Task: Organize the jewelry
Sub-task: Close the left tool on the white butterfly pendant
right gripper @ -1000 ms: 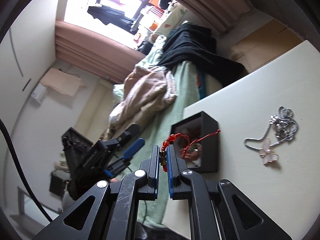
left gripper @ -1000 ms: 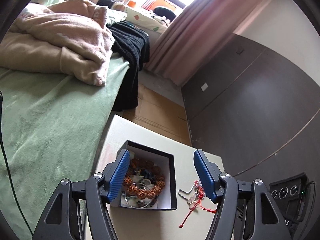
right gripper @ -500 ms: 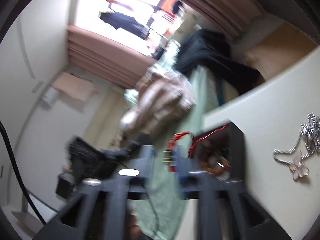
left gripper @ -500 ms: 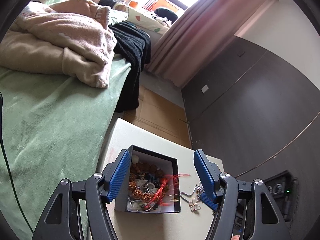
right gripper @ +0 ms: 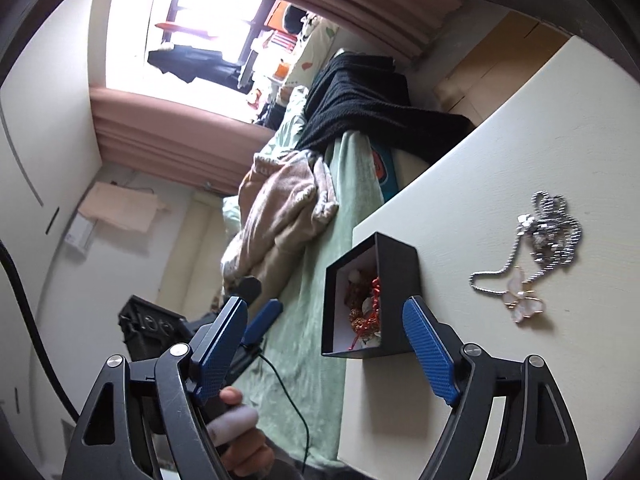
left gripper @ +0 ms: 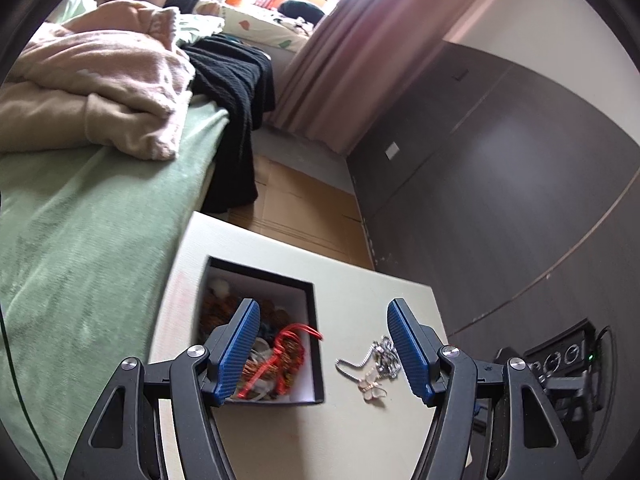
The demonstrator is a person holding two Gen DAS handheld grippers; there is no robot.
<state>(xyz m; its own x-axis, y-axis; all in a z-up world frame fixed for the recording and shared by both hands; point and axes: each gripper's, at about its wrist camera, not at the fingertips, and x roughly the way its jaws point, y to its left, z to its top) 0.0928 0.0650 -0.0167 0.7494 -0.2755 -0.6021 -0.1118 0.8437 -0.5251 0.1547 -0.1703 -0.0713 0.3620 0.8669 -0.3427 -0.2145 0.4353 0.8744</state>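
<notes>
A black box with a white inside (left gripper: 310,292) (right gripper: 394,280) stands on the pale table (left gripper: 344,432) (right gripper: 500,168). It holds beaded bracelets and a red cord bracelet (left gripper: 286,350) (right gripper: 374,288). A silver chain with a pale butterfly pendant (left gripper: 376,364) (right gripper: 528,248) lies on the table right of the box. My left gripper (left gripper: 324,350) is open and empty, above the box's right wall and the chain. My right gripper (right gripper: 326,350) is open and empty, near the box's open side.
A bed with a green cover (left gripper: 80,240), a pink blanket (left gripper: 104,80) and a black throw (left gripper: 236,92) runs along the table's left side. A dark cabinet wall (left gripper: 500,168) stands to the right. A black device with cables (left gripper: 568,364) sits by the table's right edge.
My right gripper carried the red cord bracelet over the box, opened and let it go; the bracelet now lies in the box. The left gripper stayed open and shifted a little.
</notes>
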